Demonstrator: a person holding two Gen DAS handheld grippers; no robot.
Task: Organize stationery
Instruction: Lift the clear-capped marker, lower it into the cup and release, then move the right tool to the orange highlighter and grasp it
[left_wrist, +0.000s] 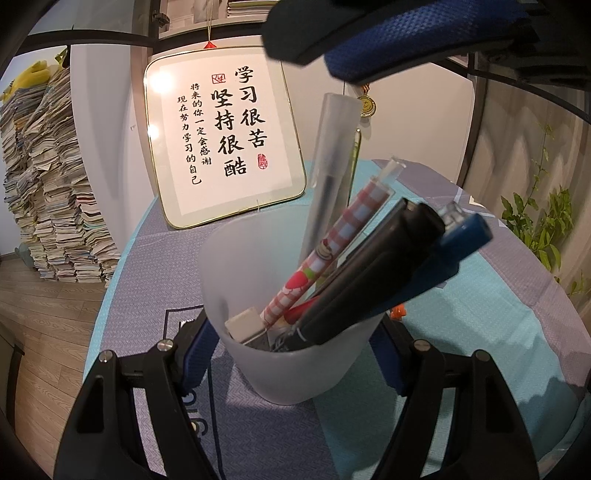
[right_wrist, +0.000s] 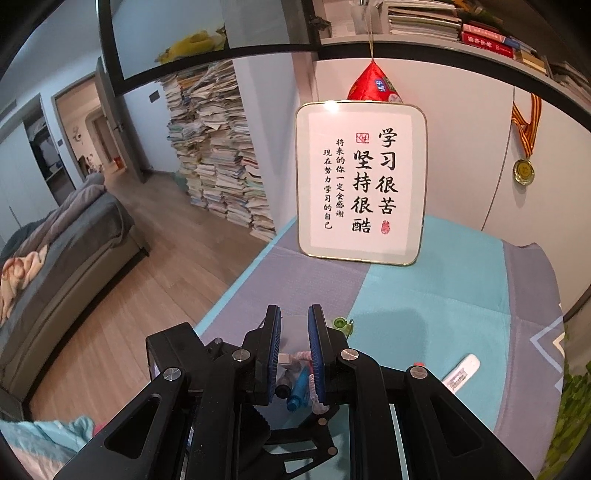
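- Left wrist view: my left claw straddles a frosted cup standing upright on the bench. The blue pads sit at the cup's two sides near its base; I cannot tell whether they press it or only flank it.
- The cup holds a pink checked pen, a frosted pen, a black pen, a blue pen and a white eraser. All the pens lean toward the right rim.
- My right claw hangs above the cup, at the top of this view, blue pad facing down, clear of the pen tips.
- Behind the cup a framed sign stands at the bench's far edge, with a medal on the wall to its right.
- A paper stack rises from the floor at left, and a plant shows at right.
- Right wrist view: my right claw looks straight down over the cup. Its pads stand a little apart, parallel, with nothing between them.
- Below the gap I see the pen tops in the cup, the blue pen plainest.
- A white tube lies flat on the bench to the right, well apart from the cup. A small green thing sits just beside the right pad; too small to tell what.
- The sign and medal stand beyond. A bed is at far left.
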